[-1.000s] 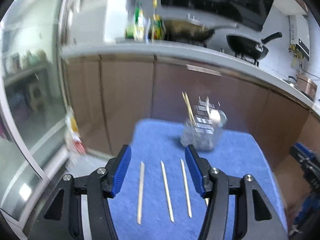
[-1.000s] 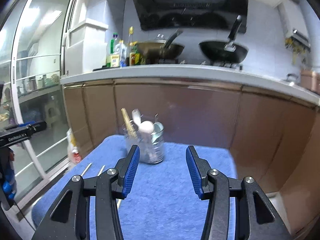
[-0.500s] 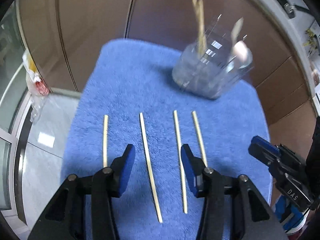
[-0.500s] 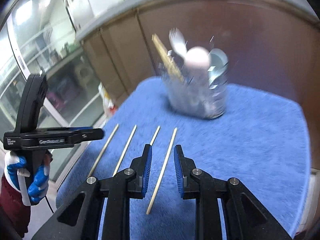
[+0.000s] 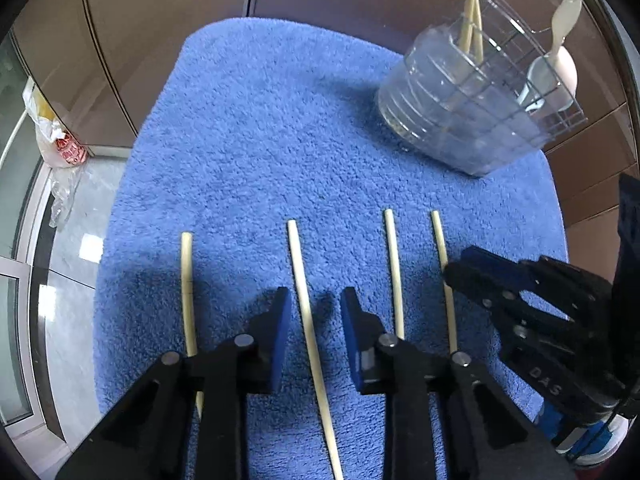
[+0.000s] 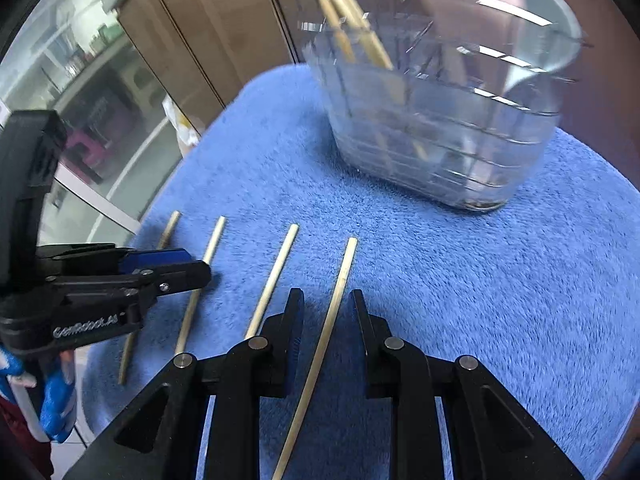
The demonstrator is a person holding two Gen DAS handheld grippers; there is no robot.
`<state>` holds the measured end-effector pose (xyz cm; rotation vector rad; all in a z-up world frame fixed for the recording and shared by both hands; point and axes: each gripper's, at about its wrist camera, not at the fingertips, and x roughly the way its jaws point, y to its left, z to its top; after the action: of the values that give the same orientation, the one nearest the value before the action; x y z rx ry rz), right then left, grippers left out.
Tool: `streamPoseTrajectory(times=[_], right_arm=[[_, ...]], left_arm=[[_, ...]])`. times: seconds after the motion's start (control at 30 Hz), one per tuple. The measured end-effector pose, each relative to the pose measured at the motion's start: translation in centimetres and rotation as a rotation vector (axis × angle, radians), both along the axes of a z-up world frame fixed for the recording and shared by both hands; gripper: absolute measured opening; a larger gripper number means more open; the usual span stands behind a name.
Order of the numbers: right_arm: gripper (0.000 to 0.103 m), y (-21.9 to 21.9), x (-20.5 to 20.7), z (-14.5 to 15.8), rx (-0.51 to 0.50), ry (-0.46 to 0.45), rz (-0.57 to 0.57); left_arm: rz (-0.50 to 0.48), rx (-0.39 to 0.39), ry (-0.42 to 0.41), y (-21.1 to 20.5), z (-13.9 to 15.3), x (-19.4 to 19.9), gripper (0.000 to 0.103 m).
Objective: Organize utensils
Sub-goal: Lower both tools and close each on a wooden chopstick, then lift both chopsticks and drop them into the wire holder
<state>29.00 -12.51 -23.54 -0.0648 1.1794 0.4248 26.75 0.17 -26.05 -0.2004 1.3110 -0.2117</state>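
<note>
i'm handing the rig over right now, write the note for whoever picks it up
Left tongs: closing astride the second chopstick from the left, pads not yet on it.
Right tongs: narrow, astride the rightmost chopstick, a gap showing on both sides.
Four chopsticks lie side by side on the blue towel. The clear holder at the far right already has chopsticks and spoons in it.
Left: grip, lift, drop all four into the holder.

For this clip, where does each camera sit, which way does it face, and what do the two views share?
Left wrist: on the left gripper, looking steeply down; its closing jaws straddle the second chopstick from the left; right gripper at right.
Right wrist: on the right gripper, looking down; its pads straddle the rightmost chopstick; left gripper and a gloved hand at left.
Shared: blue towel, four chopsticks, clear utensil holder.
</note>
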Motion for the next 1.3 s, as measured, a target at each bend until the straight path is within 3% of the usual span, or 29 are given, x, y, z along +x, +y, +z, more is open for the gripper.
streamPoseTrajectory(times=[0.43,0.63,0.87,1.1,1.3], right_arm=[[0.010,3.0,2.2,-2.0,-0.106,0.048,0.002],[0.009,3.4,2.4,-1.7,-0.109,0.055,-0.007],[0.005,2.3,1.1,-1.2,-0.078,0.052,-0.020],[0.005,0.3,-1.1,1.1,-0.018,-0.006,-0.015],[0.005,-1.6,-4.0,4.0,0.064,-0.083,-0.014]], left_arm=[[0.011,0.058,0.031,-0.6,-0.9,0.5,0.009],[0.020,0.110,0.027,-1.2,-1.0,0.5,0.006],[0.055,0.094,0.022,-1.7,-0.7,0.1,0.005],[0.079,0.053,-0.050,-0.9,1.3,-1.5,0.005],[0.083,0.035,-0.226,-0.9,5.2,-4.4,0.005]])
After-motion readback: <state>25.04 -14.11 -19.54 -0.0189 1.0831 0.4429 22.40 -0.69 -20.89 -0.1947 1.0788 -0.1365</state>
